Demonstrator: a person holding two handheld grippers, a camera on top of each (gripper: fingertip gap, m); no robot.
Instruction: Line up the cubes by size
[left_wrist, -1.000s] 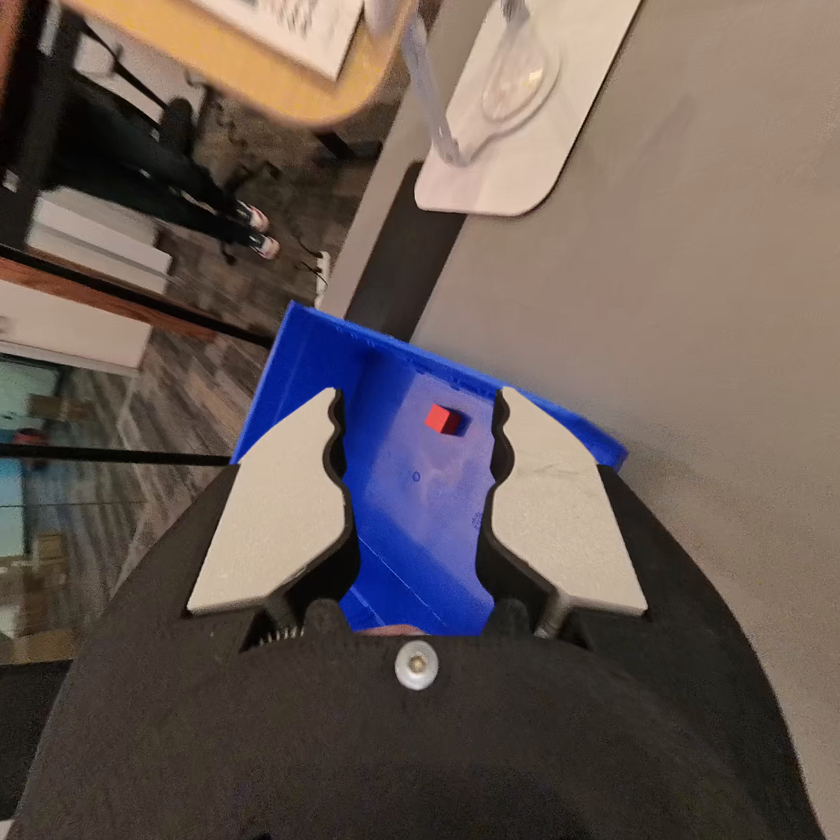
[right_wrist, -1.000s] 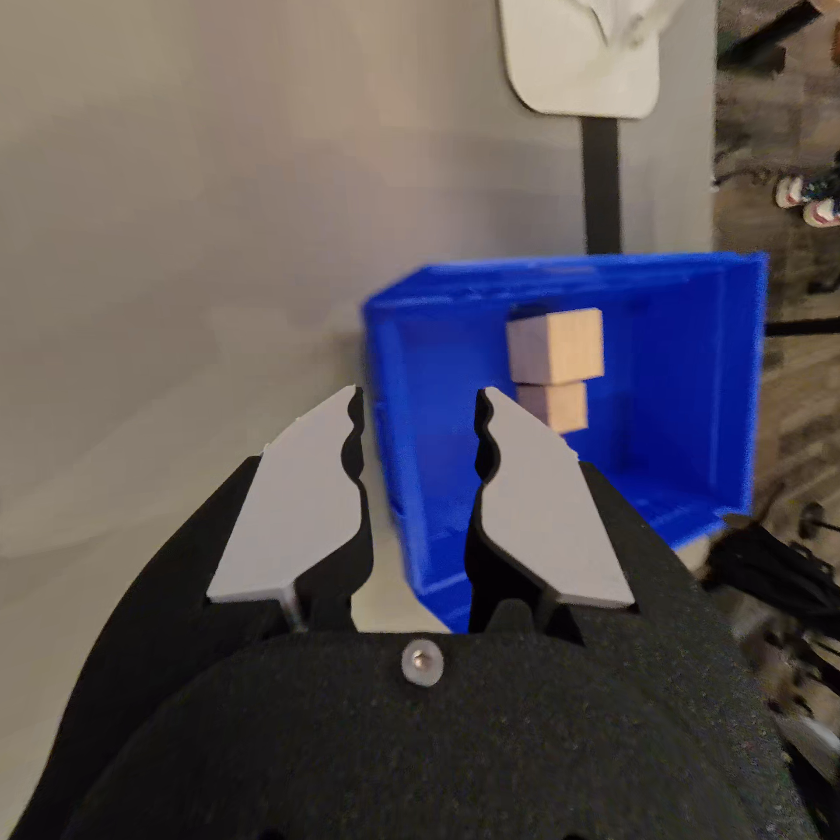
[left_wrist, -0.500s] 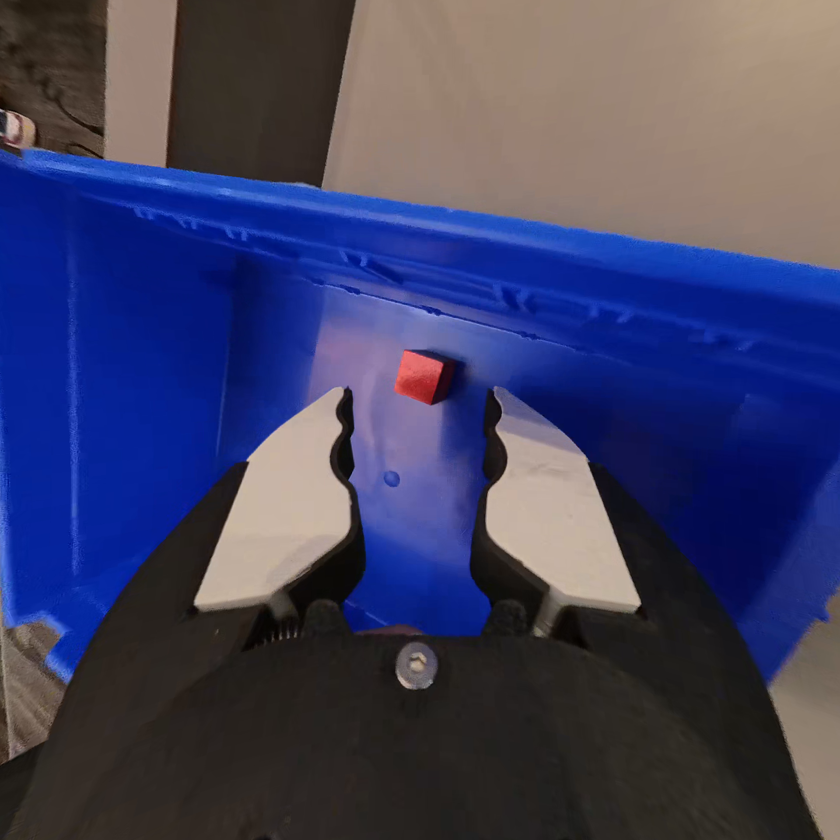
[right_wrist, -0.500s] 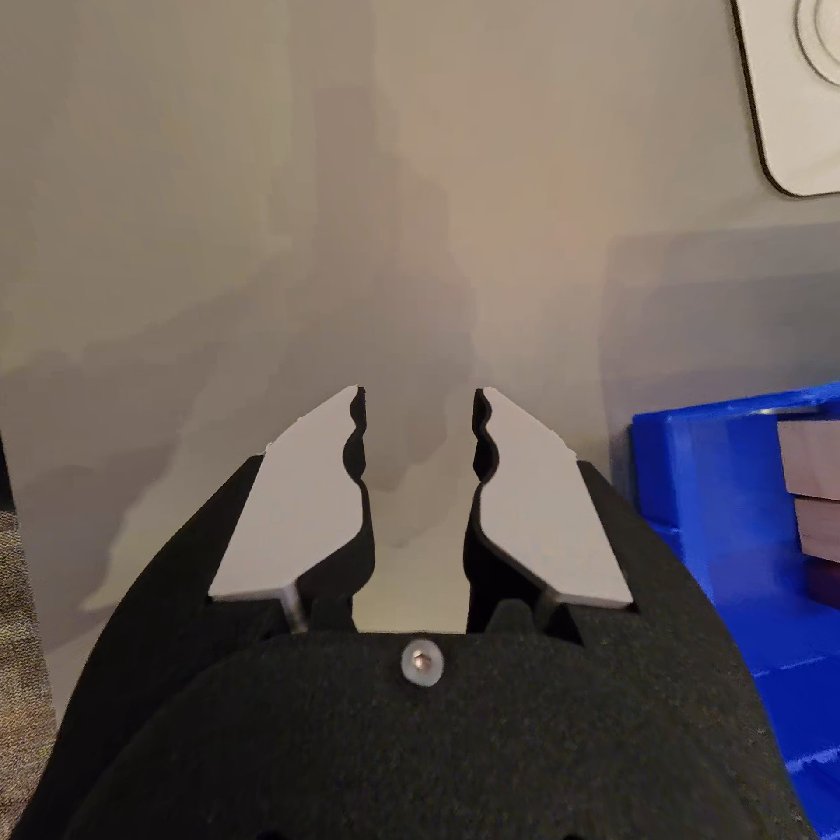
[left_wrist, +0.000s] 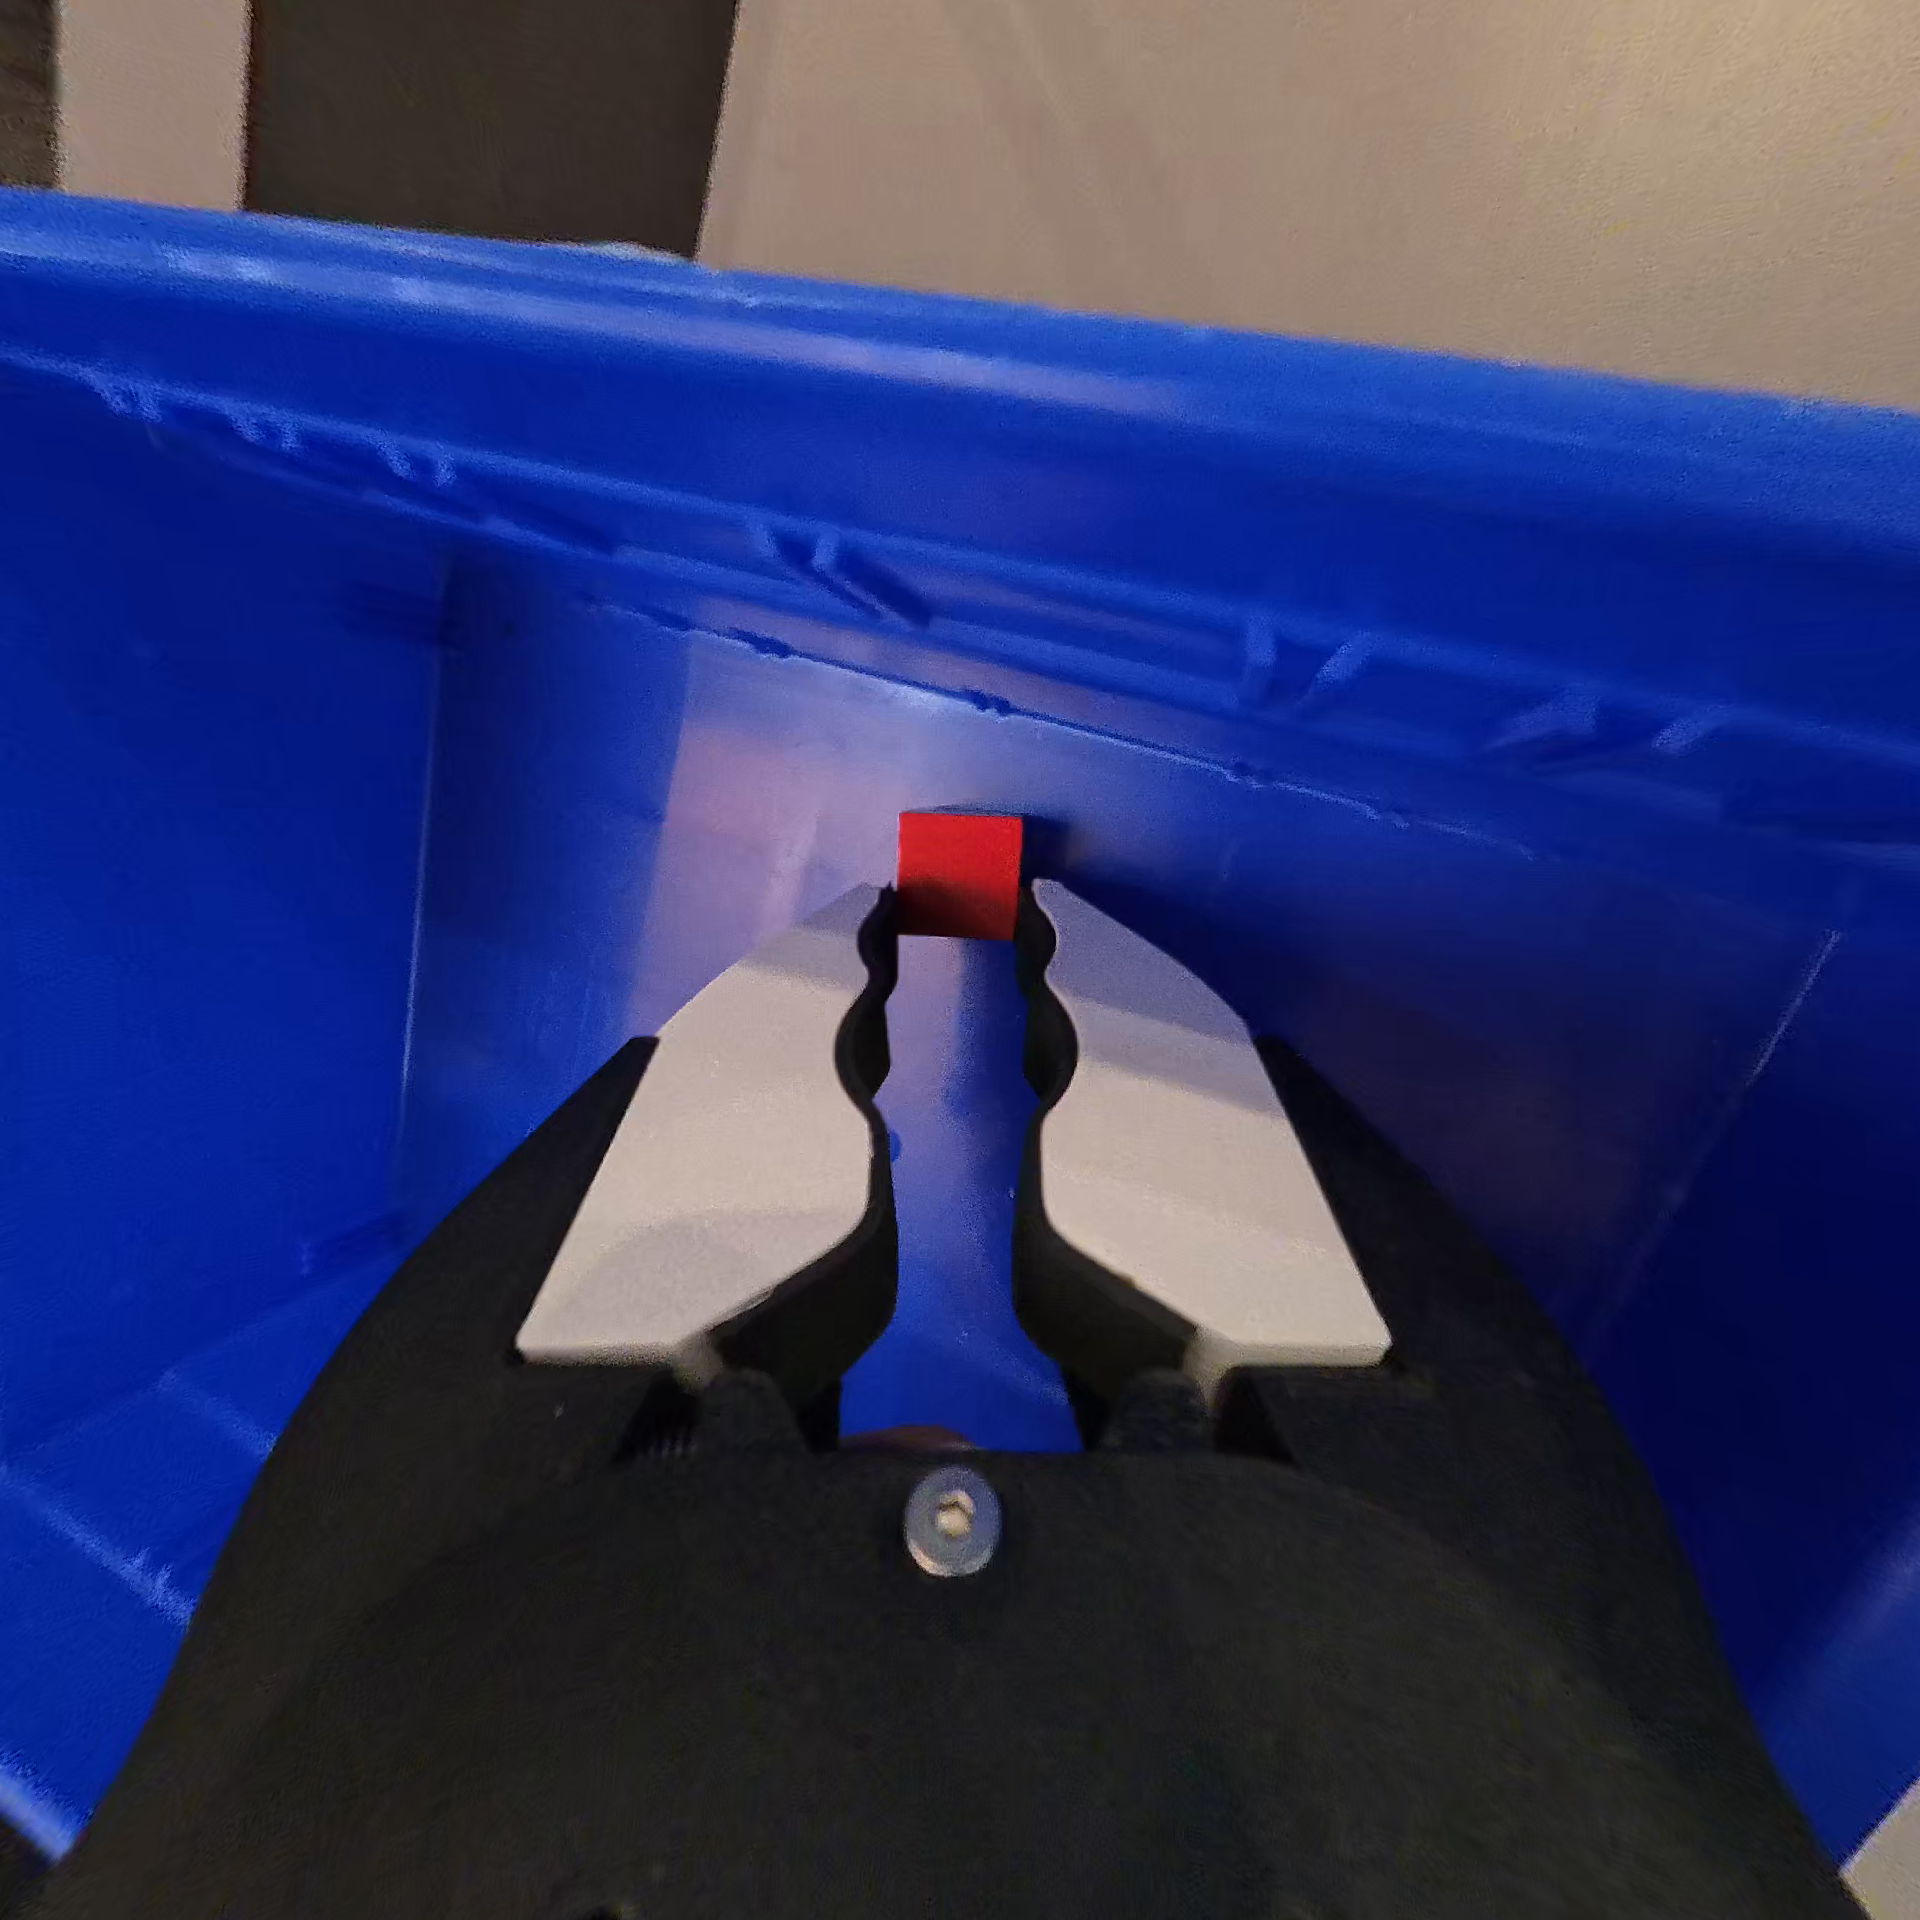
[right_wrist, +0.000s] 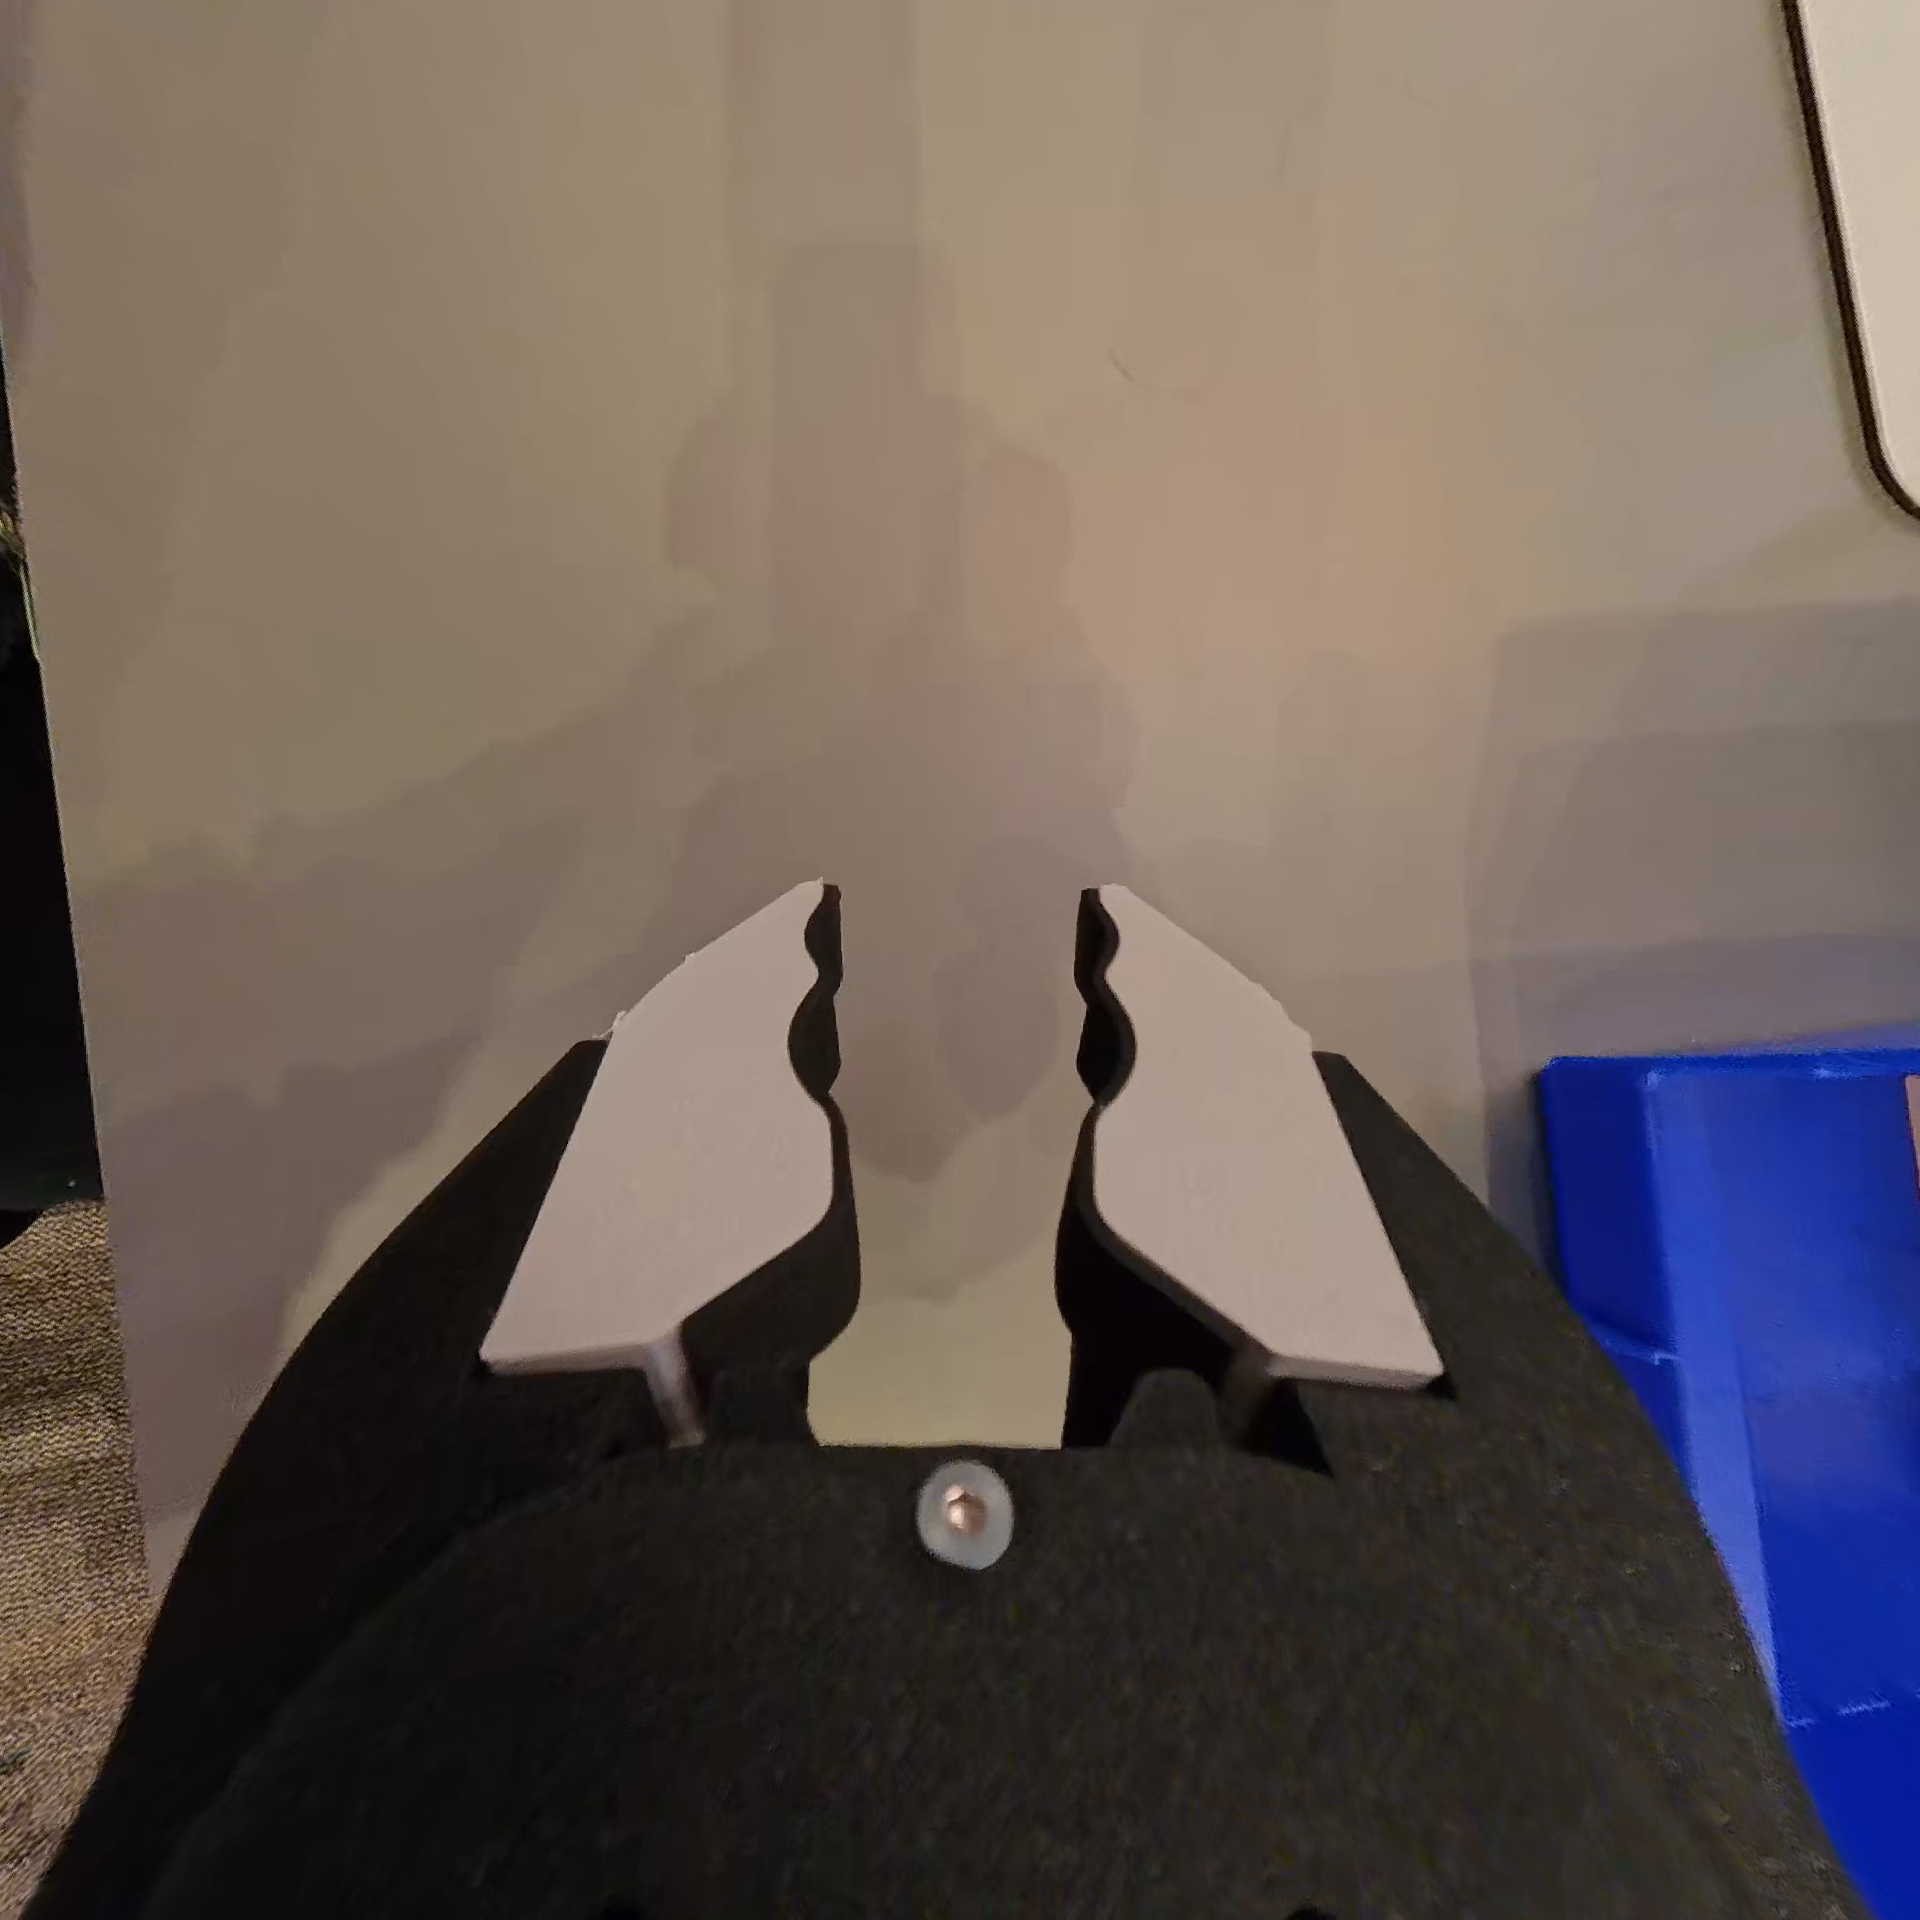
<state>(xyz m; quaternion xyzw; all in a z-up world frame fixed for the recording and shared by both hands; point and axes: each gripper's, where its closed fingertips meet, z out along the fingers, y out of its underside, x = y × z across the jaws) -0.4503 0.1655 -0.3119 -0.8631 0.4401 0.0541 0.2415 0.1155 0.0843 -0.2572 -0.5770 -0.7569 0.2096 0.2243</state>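
A: Grey tabletop (right_wrist: 520, 520) fills the right wrist view, matte and bare, w/ a white rounded mat (right_wrist: 1870, 208) clipped at the top-right corner and the blue bin (right_wrist: 1714, 1195) poking in at the right edge. What's new vs a sec ago?

B: Left gripper (left_wrist: 961, 909) went from hovering above the bin w/ jaws wide to deep inside it. Its fingers (left_wrist: 1143, 1039) have narrowed right down onto the small red cube (left_wrist: 958, 868), one tip on each side face. Looks like both tips touch, though only the near part of the cube sits between them.

A: So the pick's basically made?

B: Prob yes, but a shallow tip grip imo. Cube rests on the bin floor (left_wrist: 727, 790), just by the far wall, not lifted. Next step should be lift and carry out to the table.

A: Right gripper (right_wrist: 956, 904)?

B: Swung off the bin; it faces bare table now. Jaws parted about the same as before, nothing between them.

A: Surfaces?

B: Bin's glossy moulded plastic w/ ribs under the rim, sheen on the floor. Cube's sharp-edged, flat faces, smooth paint, so prob slippery. Fingers are pale grey plates w/ wavy black inner edges.

A: Other cubes?

B: Thin pale sliver at the right view's edge, inside the bin; can't tell what it is.
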